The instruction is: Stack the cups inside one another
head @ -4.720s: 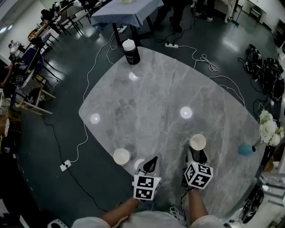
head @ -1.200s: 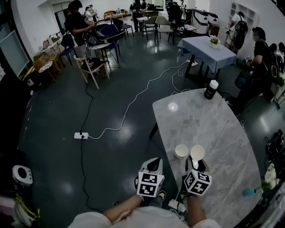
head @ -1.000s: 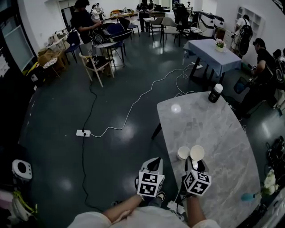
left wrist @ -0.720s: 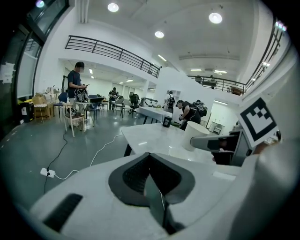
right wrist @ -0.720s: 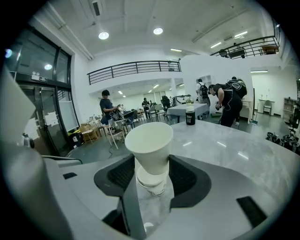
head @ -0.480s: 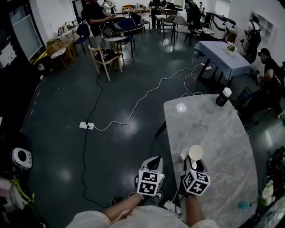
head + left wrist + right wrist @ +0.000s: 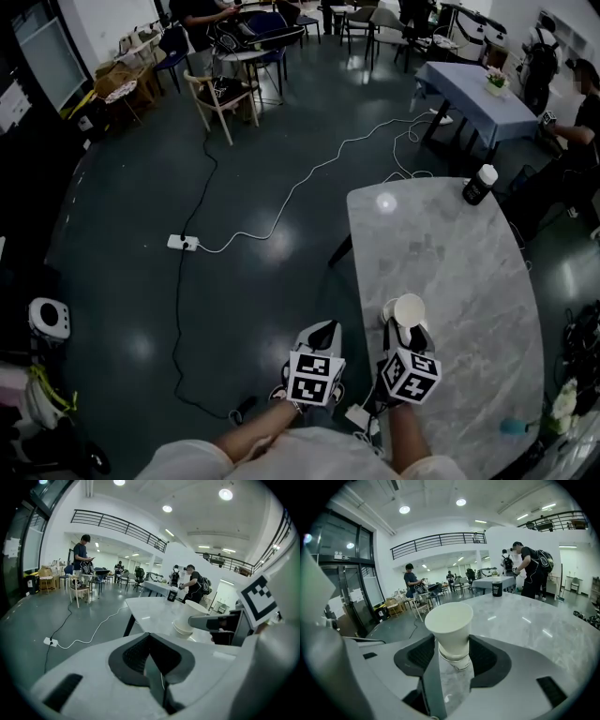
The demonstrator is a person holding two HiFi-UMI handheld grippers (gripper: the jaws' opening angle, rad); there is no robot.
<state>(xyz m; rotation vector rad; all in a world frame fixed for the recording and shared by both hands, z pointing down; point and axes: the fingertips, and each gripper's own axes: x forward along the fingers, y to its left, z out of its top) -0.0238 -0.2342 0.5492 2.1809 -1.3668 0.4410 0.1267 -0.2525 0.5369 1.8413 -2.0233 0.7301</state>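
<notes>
held cup (image 7: 410,308) | was well apart from second cup (image 7: 388,310) | now its base sits in that cup's mouth

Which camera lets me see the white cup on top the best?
The right gripper view: the top cup sits big and central between the jaws. The head view shows it tiny from above; the left gripper view shows it small, from the side.

I see a grey marble-patterned counter (image 7: 459,262) carrying a white paper cup (image 7: 181,628) close to its near left edge, and a dark white-capped bottle (image 7: 480,184) upright at its far end.
</notes>
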